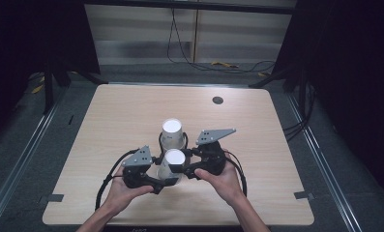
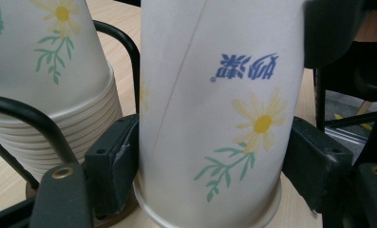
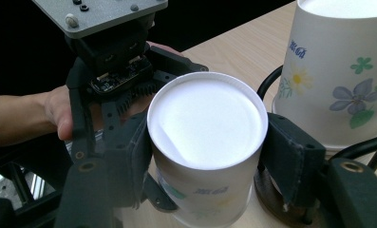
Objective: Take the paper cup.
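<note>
A white paper cup (image 1: 173,158) with a flower print stands upside down near the table's front middle. My left gripper (image 1: 164,182) comes at it from the left, and in the left gripper view its pads (image 2: 111,161) press the cup (image 2: 214,118) on both sides. My right gripper (image 1: 184,168) comes from the right. Its jaws close on the same cup (image 3: 207,123) just under the flat white bottom, pads (image 3: 290,156) against the wall. Just behind stands an upside-down stack of flowered cups (image 1: 172,131) inside a black wire holder (image 2: 124,42).
The light wooden table (image 1: 122,111) has a dark round grommet (image 1: 217,100) at the back right. Cables (image 1: 218,65) lie on the floor beyond the far edge. The stack of cups (image 3: 338,71) stands close beside the held cup. A hand (image 3: 58,114) holds the left gripper opposite.
</note>
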`<state>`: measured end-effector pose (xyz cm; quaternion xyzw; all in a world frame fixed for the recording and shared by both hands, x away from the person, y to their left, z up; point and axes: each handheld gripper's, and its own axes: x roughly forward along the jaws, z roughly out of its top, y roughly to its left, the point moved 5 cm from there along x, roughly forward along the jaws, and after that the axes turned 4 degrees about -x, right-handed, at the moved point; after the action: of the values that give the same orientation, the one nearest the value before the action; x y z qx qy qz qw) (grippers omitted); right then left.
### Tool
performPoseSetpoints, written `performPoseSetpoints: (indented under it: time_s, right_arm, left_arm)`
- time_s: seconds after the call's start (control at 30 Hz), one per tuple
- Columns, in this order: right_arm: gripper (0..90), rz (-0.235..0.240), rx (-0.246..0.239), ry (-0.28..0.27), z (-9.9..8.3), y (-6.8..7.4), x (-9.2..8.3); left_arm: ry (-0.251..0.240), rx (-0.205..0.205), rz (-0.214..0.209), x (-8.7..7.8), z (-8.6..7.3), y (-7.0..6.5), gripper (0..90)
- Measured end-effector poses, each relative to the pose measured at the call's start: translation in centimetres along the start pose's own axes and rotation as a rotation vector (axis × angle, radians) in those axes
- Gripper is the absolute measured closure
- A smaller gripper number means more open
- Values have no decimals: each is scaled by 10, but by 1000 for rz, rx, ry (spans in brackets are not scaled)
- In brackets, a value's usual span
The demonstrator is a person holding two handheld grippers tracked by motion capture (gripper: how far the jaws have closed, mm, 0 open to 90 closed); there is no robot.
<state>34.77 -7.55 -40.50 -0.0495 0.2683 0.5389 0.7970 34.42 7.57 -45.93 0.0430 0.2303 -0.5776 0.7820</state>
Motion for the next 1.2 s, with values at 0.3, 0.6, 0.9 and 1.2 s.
performPoseSetpoints:
  time_s: [0.3, 0.6, 0.9, 1.2]
  right_arm:
    - [322, 7, -9, 15, -1, 1, 2]
    - [266, 7, 4, 14, -2, -1, 0]
    - [262, -10, 9, 21, -4, -3, -6]
    - [250, -29, 8, 38, -11, -6, -8]
  left_arm:
    - [12, 6, 3, -1, -1, 0, 274]
    - [30, 2, 10, -4, -2, 3, 271]
    - [49, 0, 26, -7, -2, 6, 270]
    - [88, -8, 37, -9, -4, 9, 272]
